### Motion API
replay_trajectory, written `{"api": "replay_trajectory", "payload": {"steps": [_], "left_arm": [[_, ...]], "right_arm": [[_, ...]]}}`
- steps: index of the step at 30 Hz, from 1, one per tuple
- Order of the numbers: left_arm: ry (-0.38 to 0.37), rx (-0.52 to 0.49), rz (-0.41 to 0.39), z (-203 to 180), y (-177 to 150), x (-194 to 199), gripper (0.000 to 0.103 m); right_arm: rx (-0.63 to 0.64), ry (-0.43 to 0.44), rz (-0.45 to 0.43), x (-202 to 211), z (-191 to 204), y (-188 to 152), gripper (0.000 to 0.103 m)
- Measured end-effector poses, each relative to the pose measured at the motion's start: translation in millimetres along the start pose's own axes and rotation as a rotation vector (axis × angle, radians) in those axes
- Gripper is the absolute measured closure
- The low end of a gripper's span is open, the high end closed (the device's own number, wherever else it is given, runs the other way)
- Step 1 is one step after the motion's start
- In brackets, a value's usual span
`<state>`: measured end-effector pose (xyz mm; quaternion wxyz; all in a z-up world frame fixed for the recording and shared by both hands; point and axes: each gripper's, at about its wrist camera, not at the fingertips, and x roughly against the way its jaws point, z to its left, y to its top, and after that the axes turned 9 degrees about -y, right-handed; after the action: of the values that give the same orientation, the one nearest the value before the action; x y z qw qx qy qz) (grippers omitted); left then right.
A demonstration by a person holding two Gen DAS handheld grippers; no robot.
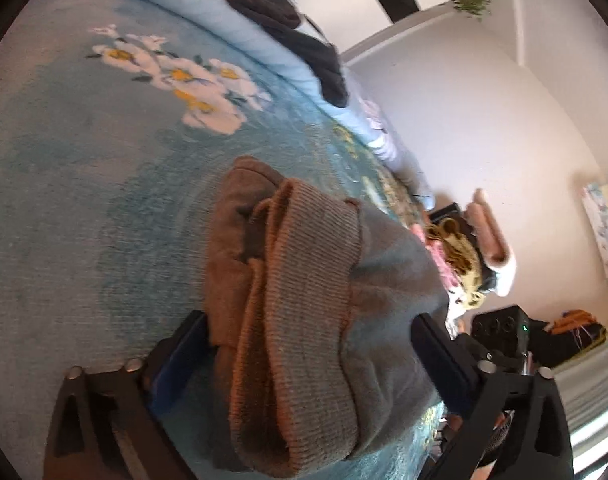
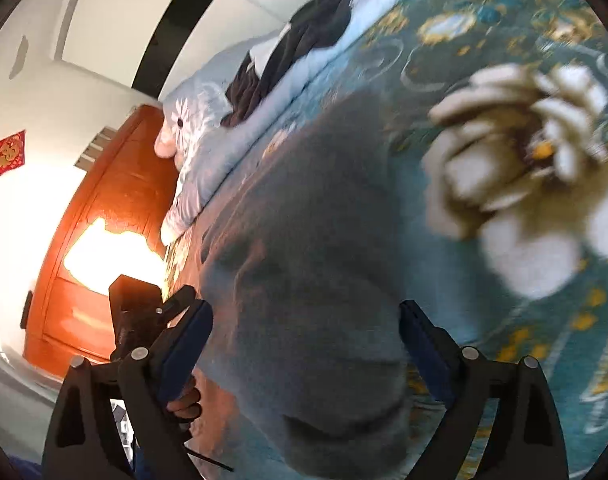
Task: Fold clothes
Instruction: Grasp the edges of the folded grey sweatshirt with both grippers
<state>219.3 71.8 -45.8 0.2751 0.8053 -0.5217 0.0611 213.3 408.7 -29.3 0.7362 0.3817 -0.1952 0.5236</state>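
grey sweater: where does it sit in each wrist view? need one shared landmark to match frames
Left wrist: grey sweater bottom centre, ribbed band up, between the open left gripper.
Right wrist: bottom centre, blurred, between the open right gripper.
Shared landmark: dark clothes on the pale blue quilt.

Black two-finger claws, one per hand

Each claw, left [image 1: 312, 344] and right [image 2: 306, 336], has black angular frame arms with triangular cut-outs, round silver screws at the joints, and dark blue pads [image 2: 183, 344] lining its fingers.
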Motion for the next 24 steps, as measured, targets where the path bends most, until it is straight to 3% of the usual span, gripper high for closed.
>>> {"api": "replay_trajectory", "payload": {"steps": [3,5,11,13,15,17,20,24], "left_arm": [[0.049,-0.078,0.032,-8.2,-6.0,-4.9,0.000],[0.050,-0.075,0.025,-8.1,-6.1,-4.2,0.000],[-0.087,0.058,-0.049,11.7,4.4,10.4,0.001],[-0.100,0.074,-0.053,14.2,6.8,12.5,0.002],[-0.068,0.063,-0.052,12.0,7.5,12.3,0.008],[-0.013,0.057,-0.051,11.3,6.8,10.9,0.031],[0.012,0.077,-0.073,16.1,3.2,14.3,0.046],[0.039,0.046,-0.094,7.0,-4.2,18.8,0.058]], "right_arm": [[0.038,-0.008,0.006,-7.5,4.3,-1.7,0.000],[0.034,-0.011,0.018,-11.9,1.4,-4.4,0.000],[-0.070,0.012,0.031,-14.0,-6.0,3.9,0.000],[-0.129,0.029,0.040,-15.8,-9.4,9.9,0.000],[-0.164,0.028,0.040,-16.6,-9.6,13.1,0.001],[-0.170,-0.009,0.035,-17.1,-4.5,13.2,0.005],[-0.144,-0.094,0.024,-15.7,7.0,11.5,0.017],[-0.107,-0.149,0.001,-13.5,19.3,8.6,0.036]]}}
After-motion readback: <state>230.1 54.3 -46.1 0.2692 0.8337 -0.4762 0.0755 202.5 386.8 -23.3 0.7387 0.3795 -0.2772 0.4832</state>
